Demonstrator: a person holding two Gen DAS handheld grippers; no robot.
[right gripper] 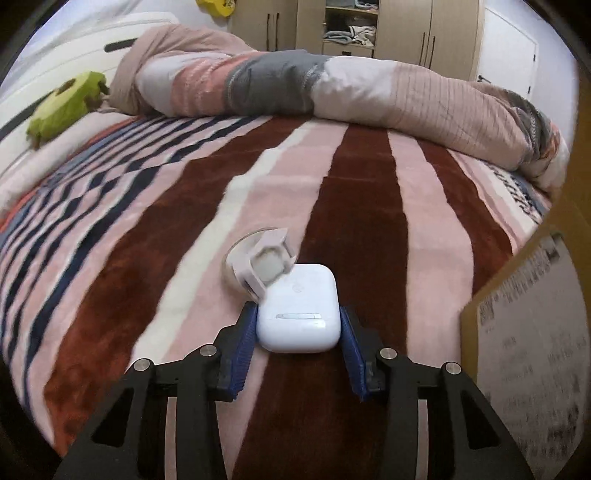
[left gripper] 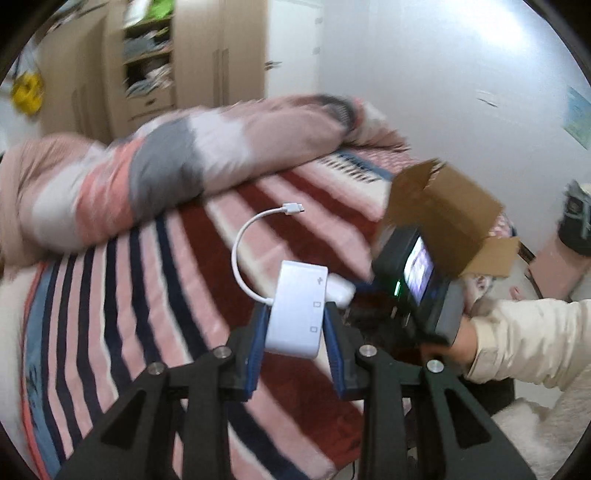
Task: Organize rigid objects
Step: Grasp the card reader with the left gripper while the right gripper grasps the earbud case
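Observation:
My left gripper (left gripper: pixel 295 314) is shut on a white USB hub adapter (left gripper: pixel 295 314) with a short white cable (left gripper: pixel 243 243), held above the striped bed. My right gripper (right gripper: pixel 297 317) is shut on a white earbuds case (right gripper: pixel 298 314), close over the blanket. The case also shows in the left wrist view (left gripper: pixel 341 291), just right of the adapter. A pale pink suction holder (right gripper: pixel 260 264) lies on the blanket, touching the case's far left corner. A brown cardboard box (left gripper: pixel 443 206) sits behind the right gripper's camera body (left gripper: pixel 417 273); its labelled flap (right gripper: pixel 532 332) fills the right edge of the right wrist view.
A rolled pink, grey and white duvet (right gripper: pixel 314 85) lies across the far side of the bed. A green plush toy (right gripper: pixel 62 107) sits at the far left. Wardrobes (right gripper: pixel 369 26) stand behind. The person's sleeve (left gripper: pixel 528 339) is at the right.

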